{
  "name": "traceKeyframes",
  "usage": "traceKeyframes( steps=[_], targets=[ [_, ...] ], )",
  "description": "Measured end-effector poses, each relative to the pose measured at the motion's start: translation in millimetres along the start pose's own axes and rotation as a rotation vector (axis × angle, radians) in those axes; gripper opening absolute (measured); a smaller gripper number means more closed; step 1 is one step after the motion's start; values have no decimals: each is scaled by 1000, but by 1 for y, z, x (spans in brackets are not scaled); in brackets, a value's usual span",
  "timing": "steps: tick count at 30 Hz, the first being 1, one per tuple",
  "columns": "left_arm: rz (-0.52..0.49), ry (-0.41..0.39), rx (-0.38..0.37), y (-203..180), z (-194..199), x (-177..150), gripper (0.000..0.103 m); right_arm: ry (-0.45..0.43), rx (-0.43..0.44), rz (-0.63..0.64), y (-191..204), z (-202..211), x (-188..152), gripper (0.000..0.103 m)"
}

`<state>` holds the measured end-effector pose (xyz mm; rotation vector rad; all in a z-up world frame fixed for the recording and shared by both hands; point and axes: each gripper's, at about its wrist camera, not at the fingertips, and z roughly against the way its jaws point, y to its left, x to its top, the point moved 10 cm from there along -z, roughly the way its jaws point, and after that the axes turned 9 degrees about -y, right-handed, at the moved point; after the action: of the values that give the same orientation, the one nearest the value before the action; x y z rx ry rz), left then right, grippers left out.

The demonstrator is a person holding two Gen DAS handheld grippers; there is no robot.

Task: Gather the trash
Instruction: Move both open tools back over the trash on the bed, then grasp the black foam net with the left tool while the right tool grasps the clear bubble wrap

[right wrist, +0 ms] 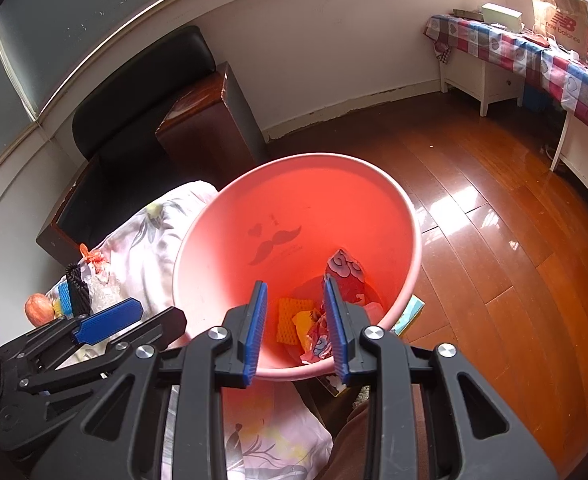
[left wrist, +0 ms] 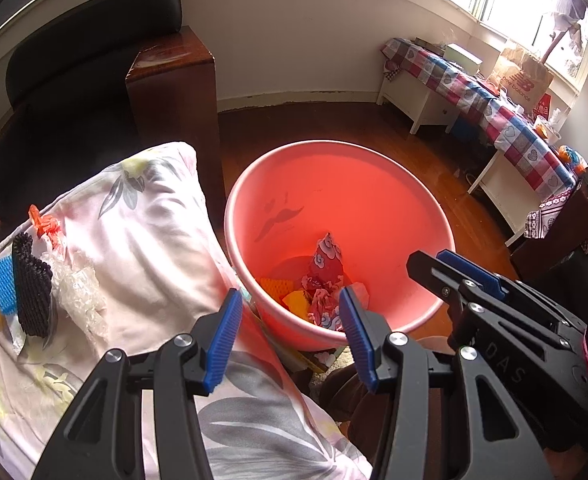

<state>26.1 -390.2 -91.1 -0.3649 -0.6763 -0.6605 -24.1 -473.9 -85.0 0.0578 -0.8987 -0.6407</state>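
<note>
The pale floral quilt [left wrist: 142, 240] covers a bed or sofa edge, I cannot tell which, and it carries the trash not yet collected, so this stays within reach. The round pink plastic bin [left wrist: 373, 200] stands on the wooden floor touching the quilt, probably so that pieces can be dropped straight in; red patterned wrappers [left wrist: 325, 264] and an orange foam net [right wrist: 290, 316] already lie at its bottom. The left claw [left wrist: 290, 336] hangs over the near rim with its blue pads wide apart and nothing between them. The right claw [right wrist: 295, 326] is also above the bin, moderately apart and empty. On the quilt, black foam netting [left wrist: 34, 288], a blue piece and clear bubble wrap [left wrist: 80, 300] remain; what lies under them is hidden, and the small orange scrap [left wrist: 44, 222] is hard to identify.
</note>
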Motion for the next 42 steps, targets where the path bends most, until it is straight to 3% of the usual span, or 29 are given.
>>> traceKeyframes(
  steps=[30, 42],
  targets=[
    [252, -44, 221, 164, 53, -54, 50, 93, 211, 244, 158, -15, -51, 30],
    [337, -23, 298, 218, 57, -81, 50, 129, 259, 290, 197, -29, -66, 30]
  ],
)
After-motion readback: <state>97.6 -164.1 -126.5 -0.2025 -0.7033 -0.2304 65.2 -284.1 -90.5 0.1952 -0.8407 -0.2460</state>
